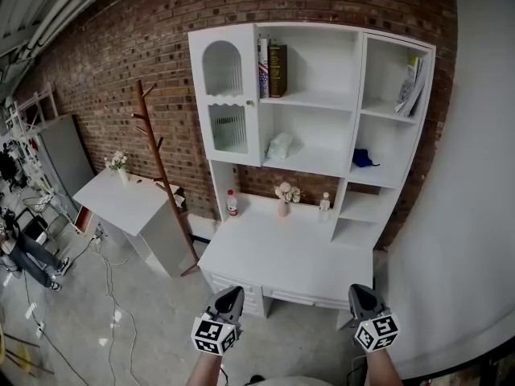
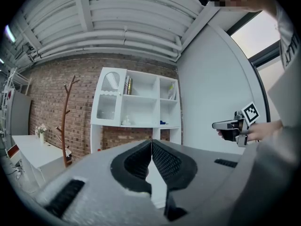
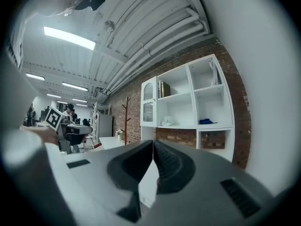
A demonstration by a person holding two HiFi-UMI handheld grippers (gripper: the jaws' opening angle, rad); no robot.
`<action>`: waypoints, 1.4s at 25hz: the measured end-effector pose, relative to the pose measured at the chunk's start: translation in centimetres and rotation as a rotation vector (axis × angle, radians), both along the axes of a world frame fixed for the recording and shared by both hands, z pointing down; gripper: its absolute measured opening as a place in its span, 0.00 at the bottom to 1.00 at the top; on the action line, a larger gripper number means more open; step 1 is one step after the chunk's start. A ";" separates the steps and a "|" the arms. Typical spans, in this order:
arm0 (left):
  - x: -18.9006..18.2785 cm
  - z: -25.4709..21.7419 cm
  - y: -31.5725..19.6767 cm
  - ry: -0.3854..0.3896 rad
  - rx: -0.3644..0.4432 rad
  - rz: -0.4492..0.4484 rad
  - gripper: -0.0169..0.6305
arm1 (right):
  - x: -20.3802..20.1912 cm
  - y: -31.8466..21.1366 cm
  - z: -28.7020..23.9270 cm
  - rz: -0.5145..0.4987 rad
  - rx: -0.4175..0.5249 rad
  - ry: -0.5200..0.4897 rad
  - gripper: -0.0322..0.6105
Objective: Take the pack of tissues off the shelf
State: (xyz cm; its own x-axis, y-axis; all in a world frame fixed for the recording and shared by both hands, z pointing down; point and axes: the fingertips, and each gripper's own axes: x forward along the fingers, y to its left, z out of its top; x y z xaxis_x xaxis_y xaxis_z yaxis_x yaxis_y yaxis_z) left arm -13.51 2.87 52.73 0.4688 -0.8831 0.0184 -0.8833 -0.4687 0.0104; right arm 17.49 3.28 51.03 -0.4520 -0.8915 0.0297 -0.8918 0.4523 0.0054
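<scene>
While the left gripper (image 1: 228, 294) and the right gripper (image 1: 363, 291) are hovering clenched and empty before the desk (image 1: 282, 256), the pack of tissues (image 1: 279, 145) is lying in the middle compartment of the shelf (image 1: 358, 95), with books (image 1: 273, 69) standing in the compartment above and a blue object (image 1: 364, 158) sitting in the one to its right.

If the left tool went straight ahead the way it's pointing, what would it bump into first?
The left tool would most likely meet the white shelf unit, low down, near the brick gap below the shelf holding the pack of tissues. Nothing shows in between, though depth is unclear.
</scene>
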 end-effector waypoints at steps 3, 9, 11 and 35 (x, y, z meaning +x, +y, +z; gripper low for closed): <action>0.0 0.1 0.1 0.003 0.002 0.005 0.07 | -0.2 0.0 0.0 -0.002 -0.001 -0.002 0.10; -0.9 0.3 0.1 0.001 -0.004 0.012 0.07 | -1.0 0.0 0.3 0.012 -0.012 -0.002 0.10; -1.3 0.5 0.0 0.001 -0.008 0.018 0.07 | -1.4 0.0 0.5 0.018 -0.017 -0.004 0.10; -6.7 2.4 -0.2 -0.010 -0.037 0.117 0.07 | -7.5 1.2 1.7 0.093 -0.033 0.029 0.10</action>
